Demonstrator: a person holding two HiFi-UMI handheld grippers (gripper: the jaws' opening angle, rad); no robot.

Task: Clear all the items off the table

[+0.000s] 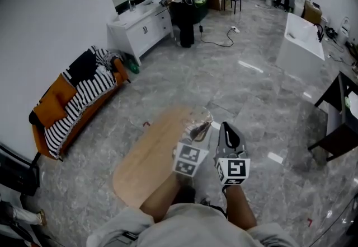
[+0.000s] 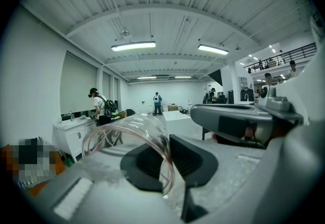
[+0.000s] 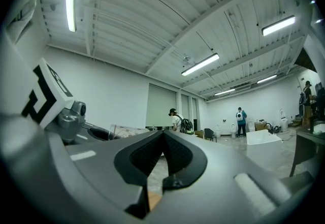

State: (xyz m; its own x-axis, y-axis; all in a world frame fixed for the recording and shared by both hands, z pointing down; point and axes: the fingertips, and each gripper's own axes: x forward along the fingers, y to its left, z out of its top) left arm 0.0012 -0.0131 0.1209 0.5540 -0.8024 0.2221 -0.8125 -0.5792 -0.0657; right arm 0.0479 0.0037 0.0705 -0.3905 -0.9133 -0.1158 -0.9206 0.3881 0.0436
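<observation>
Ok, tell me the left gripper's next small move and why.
Probably carry the clear cup off to the side, away from the wooden table, and set it down elsewhere. The left gripper has its jaws shut on the cup, held above the tabletop, and no other item shows on the table's visible part. The right gripper is shut and empty.

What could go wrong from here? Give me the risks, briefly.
1. The left gripper pinches the clear cup by its thin wall, with the cup tipped on its side. The cup may buckle or slip out and drop to the hard floor.
2. The right gripper is empty and close beside the cup. A small sideways move could knock the cup loose.
</observation>
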